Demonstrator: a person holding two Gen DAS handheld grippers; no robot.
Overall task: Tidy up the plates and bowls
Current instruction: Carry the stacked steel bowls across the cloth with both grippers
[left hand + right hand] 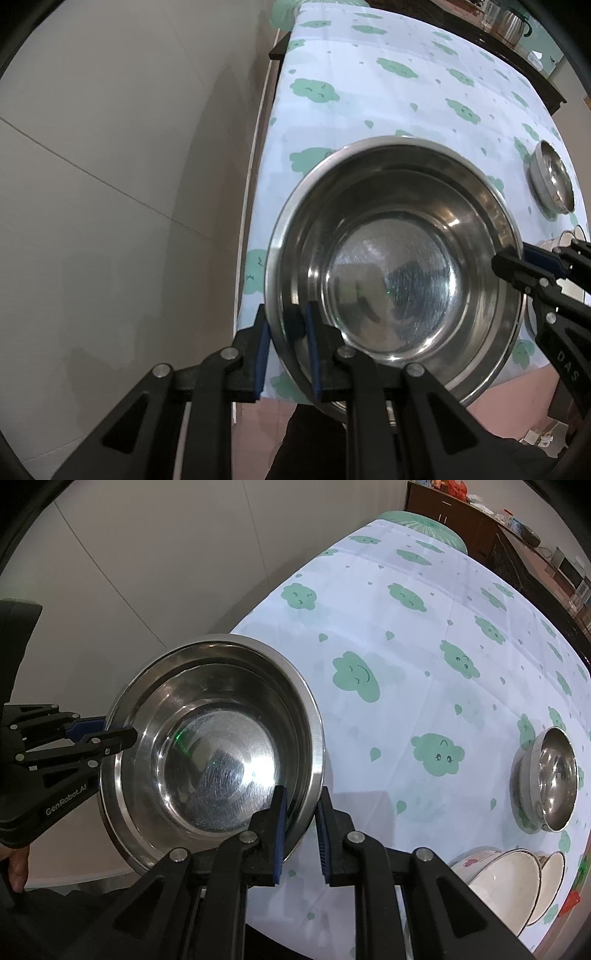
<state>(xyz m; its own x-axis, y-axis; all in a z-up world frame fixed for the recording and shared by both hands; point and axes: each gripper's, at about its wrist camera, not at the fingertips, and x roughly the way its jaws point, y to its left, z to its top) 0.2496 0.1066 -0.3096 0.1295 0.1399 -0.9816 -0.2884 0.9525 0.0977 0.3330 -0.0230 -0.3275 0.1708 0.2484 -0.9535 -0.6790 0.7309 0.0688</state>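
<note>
Two grippers hold one steel basin above the table edge.
The left gripper (286, 354) and right gripper (301, 834) each pinch opposite rims of the steel basin (395, 266), centre frame; a small steel bowl (546, 779) sits at right.

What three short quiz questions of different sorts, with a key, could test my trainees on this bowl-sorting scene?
1. True or false: both grippers grip the large steel bowl by its rim.
2. Which pattern is on the tablecloth? A red stripes; B green clouds; C blue dots.
3. Where does the small steel bowl sit, seen by the right wrist camera?

Key: 1 true: left gripper and right gripper clamp opposite sides. 2 B. 3 On the tablecloth, beyond the white bowls.
</note>
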